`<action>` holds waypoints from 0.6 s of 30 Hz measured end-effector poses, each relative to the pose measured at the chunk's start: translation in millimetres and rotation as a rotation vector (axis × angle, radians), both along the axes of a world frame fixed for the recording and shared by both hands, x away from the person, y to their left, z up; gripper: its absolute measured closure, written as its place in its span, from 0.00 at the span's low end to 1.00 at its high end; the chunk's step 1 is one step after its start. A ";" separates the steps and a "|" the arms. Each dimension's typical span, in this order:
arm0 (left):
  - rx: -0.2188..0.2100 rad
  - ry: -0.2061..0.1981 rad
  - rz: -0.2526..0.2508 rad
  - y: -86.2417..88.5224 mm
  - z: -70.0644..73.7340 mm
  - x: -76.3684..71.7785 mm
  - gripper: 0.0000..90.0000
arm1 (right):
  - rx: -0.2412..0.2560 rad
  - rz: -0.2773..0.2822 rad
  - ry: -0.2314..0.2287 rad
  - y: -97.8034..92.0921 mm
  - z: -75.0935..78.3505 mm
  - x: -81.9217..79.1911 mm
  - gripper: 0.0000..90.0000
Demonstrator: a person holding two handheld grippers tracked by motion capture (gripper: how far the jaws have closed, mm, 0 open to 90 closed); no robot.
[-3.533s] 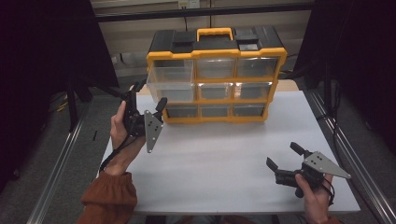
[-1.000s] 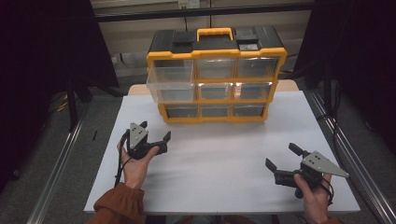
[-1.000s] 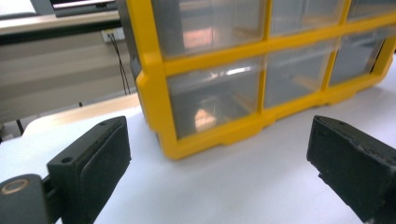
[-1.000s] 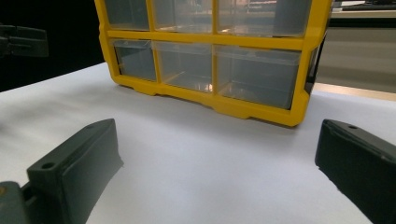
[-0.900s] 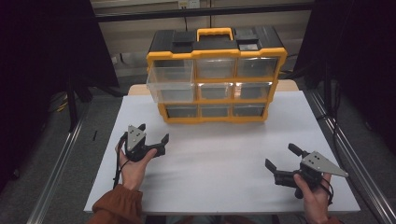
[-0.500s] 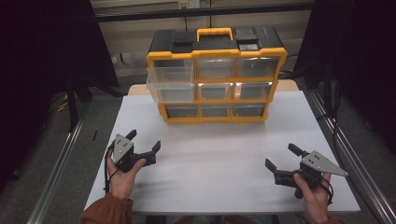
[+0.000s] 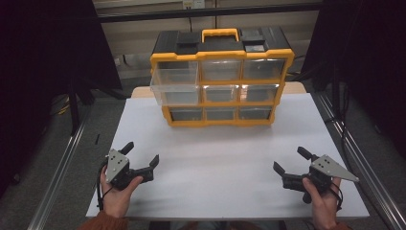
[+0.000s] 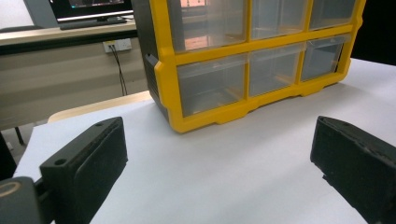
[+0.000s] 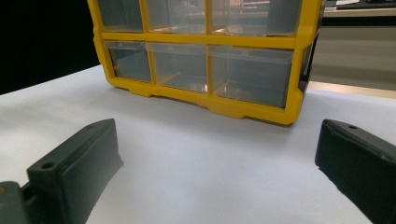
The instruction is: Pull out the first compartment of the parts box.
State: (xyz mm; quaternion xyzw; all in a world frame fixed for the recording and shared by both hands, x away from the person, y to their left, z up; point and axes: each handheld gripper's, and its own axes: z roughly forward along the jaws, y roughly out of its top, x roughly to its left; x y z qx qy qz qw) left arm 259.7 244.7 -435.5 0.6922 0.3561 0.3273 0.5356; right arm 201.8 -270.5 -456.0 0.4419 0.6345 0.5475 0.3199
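Observation:
A yellow and black drawer organizer [image 7: 221, 79] with a carry handle stands at the back of the white table [image 7: 220, 163]. Its clear middle-left drawer [image 7: 175, 91] sticks out a little; the other drawers sit flush. My left gripper [image 7: 141, 153] rests open near the front left of the table, held in a hand, nothing between its fingers. My right gripper [image 7: 290, 160] stands open near the front right, also empty. In the left gripper view the organizer [image 8: 252, 60] lies ahead of the open gripper [image 8: 219, 140]. In the right gripper view the organizer [image 9: 205, 56] is ahead of the open gripper [image 9: 219, 140].
White table surface stretches between both grippers and the organizer. Metal rails [image 7: 57, 177] run along the table's left and right sides. A beige desk edge [image 8: 70, 42] with a wall socket is behind the organizer.
My left gripper has drawn back from the organizer's left side to the table's near left corner and stays open. The right gripper has not moved.

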 end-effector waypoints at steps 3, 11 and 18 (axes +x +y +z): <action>-0.018 0.003 0.013 5.6 -0.1 -8.7 0.05 | 0.000 -0.004 -0.007 0.5 0.2 -0.1 0.00; -0.011 0.029 0.035 21.0 -3.5 -21.1 0.05 | -0.008 -0.004 -0.006 1.8 -0.1 -0.1 0.00; -0.062 0.057 0.070 28.5 -9.1 -21.6 0.05 | -0.009 0.000 -0.004 0.6 0.0 -0.1 0.00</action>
